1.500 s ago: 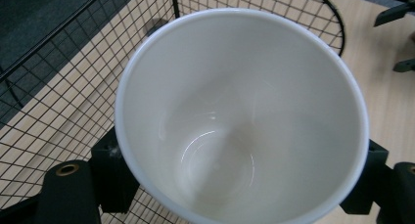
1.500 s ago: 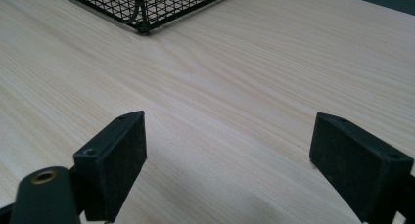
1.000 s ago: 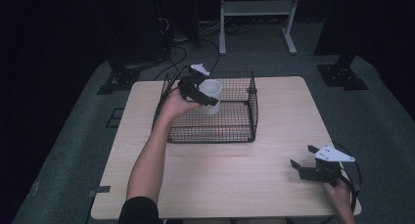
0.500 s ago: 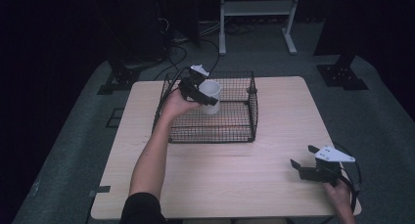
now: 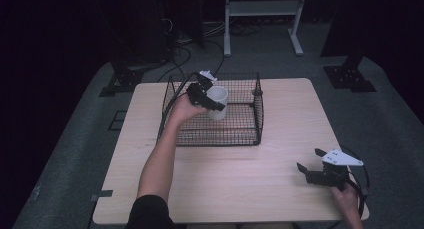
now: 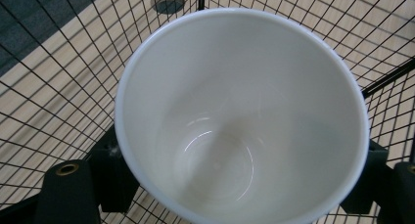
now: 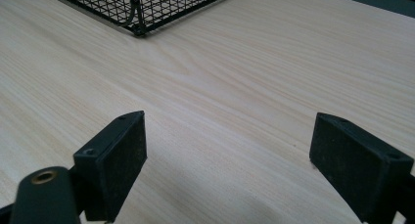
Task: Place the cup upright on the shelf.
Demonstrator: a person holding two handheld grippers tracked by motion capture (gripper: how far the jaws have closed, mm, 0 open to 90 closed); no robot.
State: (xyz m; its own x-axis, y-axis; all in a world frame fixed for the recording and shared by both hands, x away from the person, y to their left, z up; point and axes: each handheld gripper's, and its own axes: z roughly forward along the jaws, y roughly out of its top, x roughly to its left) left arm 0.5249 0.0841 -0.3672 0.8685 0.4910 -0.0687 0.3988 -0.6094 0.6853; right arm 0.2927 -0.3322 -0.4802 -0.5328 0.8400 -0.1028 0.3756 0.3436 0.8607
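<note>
Cup: plain white ceramic cup [image 5: 218,101], empty, upright, inside the black wire-mesh basket [image 5: 240,135], near its left wall.
Left gripper: left gripper [image 5: 207,98] clamped on the cup's sides, above the basket's floor.
Right gripper: right gripper [image 5: 309,173] jaws wide apart, nothing between them, well right of the basket, low over the pale wooden table [image 5: 240,179].

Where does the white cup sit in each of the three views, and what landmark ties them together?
High view: the cup is left of centre, over the wire basket, clamped in the left gripper.
Left gripper view: the cup is central, seen from above its mouth, a black jaw on either side.
Right gripper view: no cup; open jaws over the table.
Shared landmark: the wire basket, at that view's top left.
</note>
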